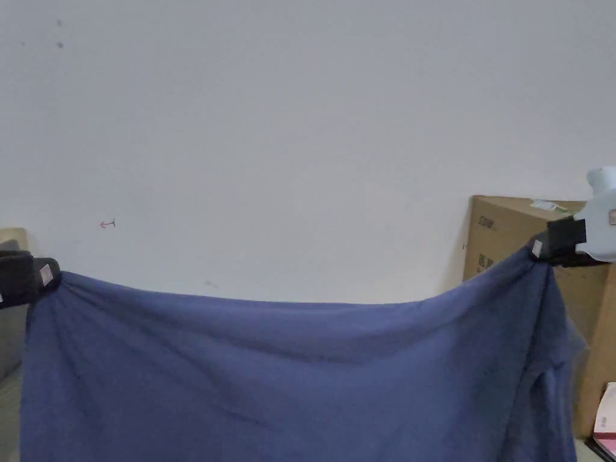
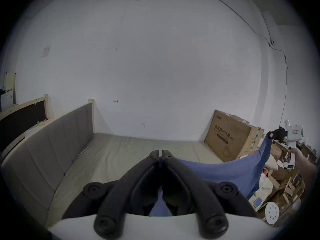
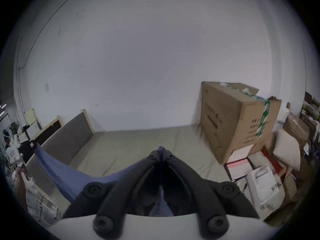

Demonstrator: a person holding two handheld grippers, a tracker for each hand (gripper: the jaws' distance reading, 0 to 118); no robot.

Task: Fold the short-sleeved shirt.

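Right now the blue shirt [image 1: 289, 367] is hanging in the air above the bed [image 2: 138, 150], stretched between two corners. The left gripper [image 1: 45, 275] and the right gripper [image 1: 537, 247] are each pinching a corner with jaws closed on cloth. Its top edge is sagging; a tug could slip a corner free, or the dangling sleeve nearest the cardboard box [image 1: 511, 234] could bunch underneath as it's being lowered.

i see a plain white wall [image 1: 301, 138] with faint scuffs, a beige mattress [image 2: 138, 150] against it, a grey padded headboard [image 2: 52, 139], a large cardboard box [image 3: 239, 122], cluttered boxes [image 3: 259, 174] beside it
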